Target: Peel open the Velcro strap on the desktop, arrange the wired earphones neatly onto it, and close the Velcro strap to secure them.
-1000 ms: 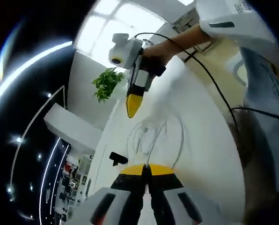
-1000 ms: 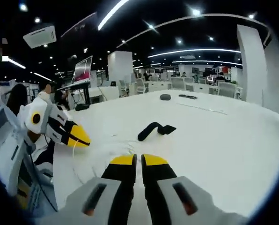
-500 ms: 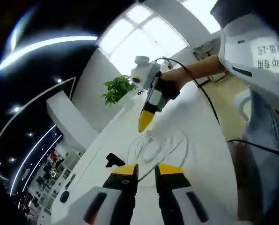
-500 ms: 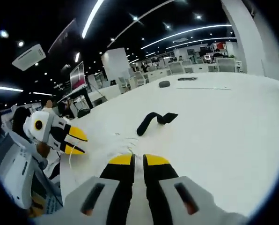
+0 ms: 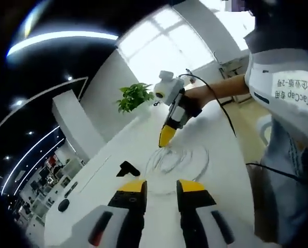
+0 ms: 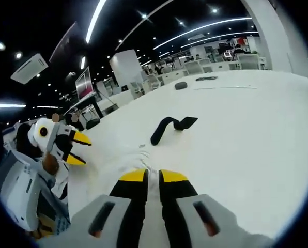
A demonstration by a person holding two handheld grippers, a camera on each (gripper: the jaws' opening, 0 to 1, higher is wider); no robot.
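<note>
Clearly looped earphones in left gripper view, curled Velcro strap in right.

Bright window glare, ceiling strip lights — fisheye-bent edges, slight blur

One readable patch here: in the left gripper view, the person's pale sleeve carries dark printing, turned upside down in the frame. The Latin part reads "TacCap", with a few Chinese characters beside it and a second short line ending in "-2", too small to make out. In the right gripper view, nothing can be read.
</note>
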